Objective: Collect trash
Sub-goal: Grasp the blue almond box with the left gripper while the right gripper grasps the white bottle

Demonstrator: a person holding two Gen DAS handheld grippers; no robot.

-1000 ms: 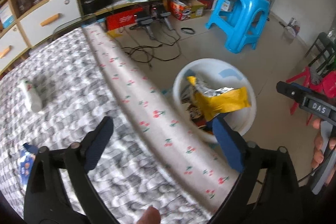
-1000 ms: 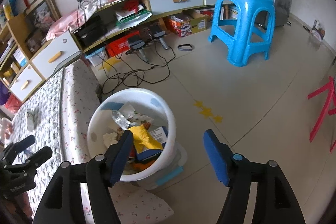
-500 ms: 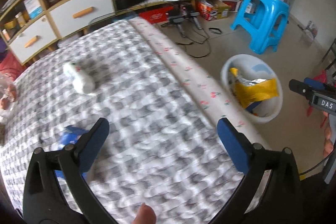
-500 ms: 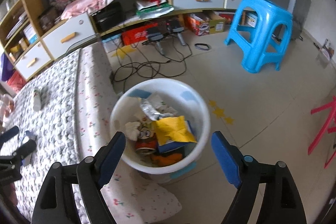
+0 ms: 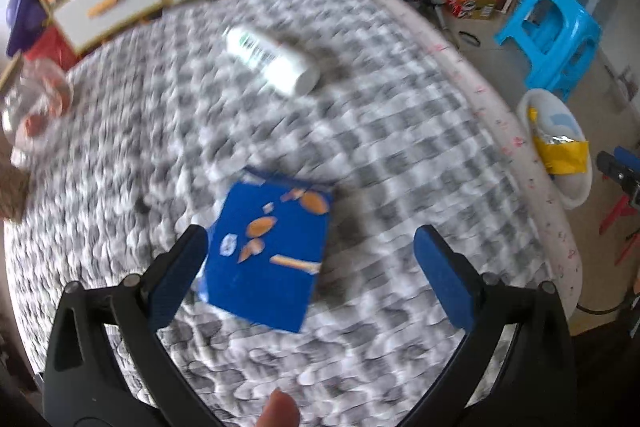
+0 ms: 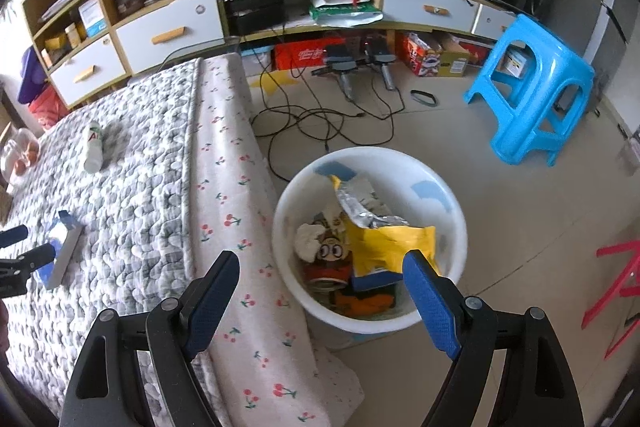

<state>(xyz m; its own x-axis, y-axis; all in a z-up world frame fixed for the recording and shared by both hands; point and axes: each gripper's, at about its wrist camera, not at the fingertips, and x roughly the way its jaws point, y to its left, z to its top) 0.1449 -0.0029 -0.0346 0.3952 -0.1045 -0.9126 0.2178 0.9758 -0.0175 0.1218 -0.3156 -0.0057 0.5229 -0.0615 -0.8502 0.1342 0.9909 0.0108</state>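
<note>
Bed bears blue box, white bottle; bin on floor; both hand-held grippers spread, empty.

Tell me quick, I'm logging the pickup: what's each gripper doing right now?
Left gripper: open, holding nothing, jaws wide above the blue box on the bed.
Right gripper: open, empty, over the white trash bin.

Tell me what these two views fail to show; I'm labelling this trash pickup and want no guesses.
- Blue box, left wrist view: print smeared by motion blur.
- White bottle, right wrist view: label too small to read.
- White bin, right wrist view: lower trash covered by the yellow bag.
- Left gripper, right wrist view: cut off by the frame edge.
</note>
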